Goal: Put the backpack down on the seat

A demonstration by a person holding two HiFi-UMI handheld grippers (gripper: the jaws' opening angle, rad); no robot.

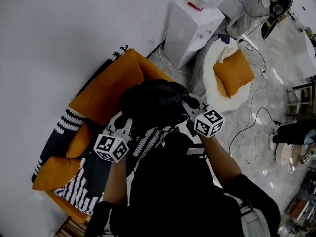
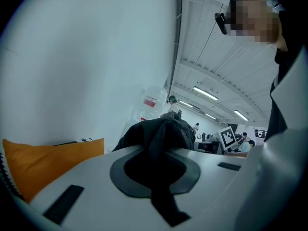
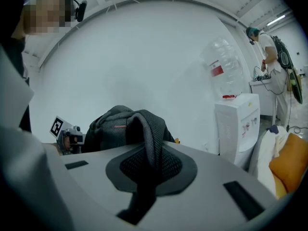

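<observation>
The black backpack (image 1: pixel 153 102) hangs between both grippers above the orange sofa seat (image 1: pixel 106 95); whether it touches the cushions I cannot tell. My left gripper (image 1: pixel 127 122) is shut on a black strap (image 2: pixel 159 191) at the pack's left side. My right gripper (image 1: pixel 186 105) is shut on a mesh shoulder strap (image 3: pixel 150 143) at its right side. In the left gripper view the backpack (image 2: pixel 161 131) bulges just beyond the jaws, next to an orange cushion (image 2: pixel 48 160). In the right gripper view the backpack (image 3: pixel 118 124) rises ahead, with the left gripper (image 3: pixel 67 133) behind it.
A black-and-white patterned throw (image 1: pixel 81 179) covers the sofa's front and left arm. A white water dispenser (image 1: pixel 190 28) stands by the wall to the right. Beside it is a round white chair (image 1: pixel 207 63) with an orange cushion (image 1: pixel 233 72). Cables (image 1: pixel 256 117) trail over the floor.
</observation>
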